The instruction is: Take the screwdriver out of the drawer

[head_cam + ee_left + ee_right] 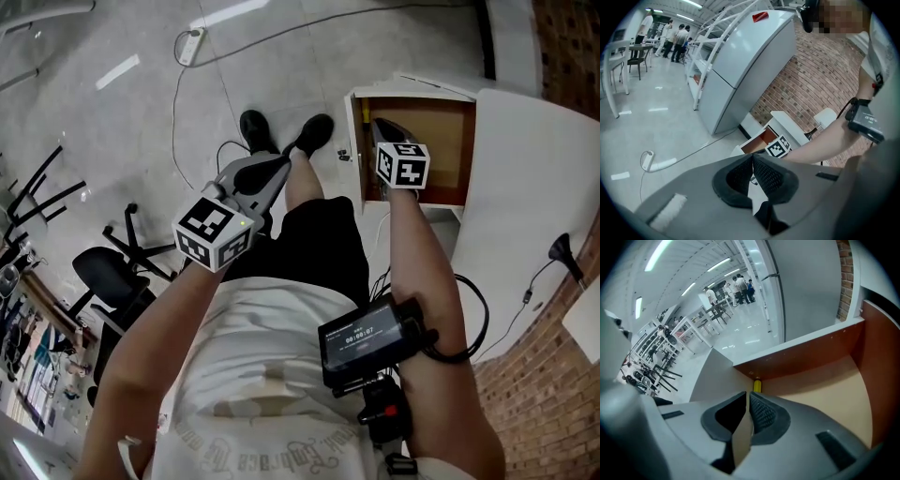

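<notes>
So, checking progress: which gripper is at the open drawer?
The right gripper, its shut jaws pointing into the drawer; the left gripper is held apart, over the floor.

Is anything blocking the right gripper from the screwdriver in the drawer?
Nothing visible: the drawer is open, and the yellow end of the screwdriver shows just beyond the shut jaws of the right gripper.

Screwdriver [756, 385] in drawer [820, 359], beyond right gripper [748, 397]

We see only the yellow end of the screwdriver [757, 386] in the drawer [806, 355]; the fingers [765, 414] of the right gripper [747, 393] hide the rest.
</notes>
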{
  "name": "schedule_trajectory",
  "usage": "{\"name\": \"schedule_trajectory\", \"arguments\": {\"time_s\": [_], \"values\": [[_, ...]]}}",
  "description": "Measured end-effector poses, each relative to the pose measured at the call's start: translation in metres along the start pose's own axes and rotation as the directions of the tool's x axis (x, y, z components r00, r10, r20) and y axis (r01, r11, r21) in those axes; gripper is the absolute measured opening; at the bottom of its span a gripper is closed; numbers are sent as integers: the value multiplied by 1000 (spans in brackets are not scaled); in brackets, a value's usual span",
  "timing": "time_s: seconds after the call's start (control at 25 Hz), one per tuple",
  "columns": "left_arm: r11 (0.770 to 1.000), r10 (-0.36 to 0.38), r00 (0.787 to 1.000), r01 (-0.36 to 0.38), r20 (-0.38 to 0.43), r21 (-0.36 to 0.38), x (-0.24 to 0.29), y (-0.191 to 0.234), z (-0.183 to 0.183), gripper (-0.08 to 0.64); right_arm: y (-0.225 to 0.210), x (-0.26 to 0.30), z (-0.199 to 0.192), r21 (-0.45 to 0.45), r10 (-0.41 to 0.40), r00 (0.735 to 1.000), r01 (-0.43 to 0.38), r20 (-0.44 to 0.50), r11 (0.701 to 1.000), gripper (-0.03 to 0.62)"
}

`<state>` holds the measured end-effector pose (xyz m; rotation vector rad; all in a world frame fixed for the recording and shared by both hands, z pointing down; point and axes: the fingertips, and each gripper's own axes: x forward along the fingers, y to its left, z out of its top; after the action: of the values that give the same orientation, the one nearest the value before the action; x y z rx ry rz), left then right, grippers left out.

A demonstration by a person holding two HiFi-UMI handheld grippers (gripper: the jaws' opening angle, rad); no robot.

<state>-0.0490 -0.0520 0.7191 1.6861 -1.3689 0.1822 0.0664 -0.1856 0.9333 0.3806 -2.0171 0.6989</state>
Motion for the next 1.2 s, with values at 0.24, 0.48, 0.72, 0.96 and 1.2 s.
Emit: {"name": "schedule_trajectory", "arguments": {"time_s": [0.24, 0.48, 0.72, 0.96, 1.2], "values": [[999, 0, 1000, -1, -10, -35, 0, 1, -16, 6, -6, 22, -5, -6, -14, 1000, 14, -14, 1000, 19], [998, 8, 1000, -9, -13, -65, 2, 11, -22, 7, -15, 42, -5, -17, -22, 999, 21, -42, 1000, 53], [995, 15, 1000, -15, -5, -99, 8, 21, -24, 8, -21, 63, -8, -29, -7, 995, 4, -95, 1000, 81], [993, 14, 1000, -15, -7, -119, 10, 21, -25, 6, -23, 73, -11, -40, -9, 990, 4, -139, 999, 83], [990, 25, 1000, -25, -2, -137, 9, 25, -29, 6, -20, 76, -12, -51, 30, 985, -39, -171, 998, 63]]}}
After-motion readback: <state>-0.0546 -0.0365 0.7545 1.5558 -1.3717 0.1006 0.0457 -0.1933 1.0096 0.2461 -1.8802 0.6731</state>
